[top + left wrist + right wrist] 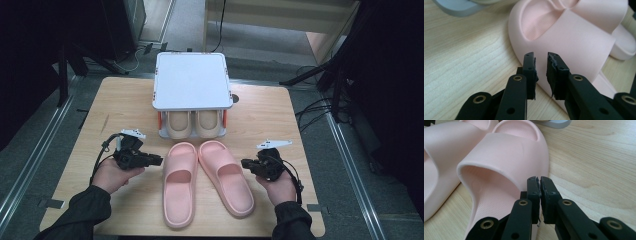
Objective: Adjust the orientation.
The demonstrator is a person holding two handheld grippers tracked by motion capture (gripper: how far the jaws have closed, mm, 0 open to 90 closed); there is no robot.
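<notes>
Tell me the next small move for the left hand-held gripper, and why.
Probably ease the left hand-held gripper forward and shut it on the near rim of the left pink slipper: its jaws stand slightly open just short of that edge, holding nothing.

Looks like a lab or recording studio, not a home: small wooden table (260, 115) standing alone on grey carpet, black tripod legs (320, 75) at upper right and upper left, loose cables (312, 107) on floor, metal floor rails (30, 160) along both sides
</notes>
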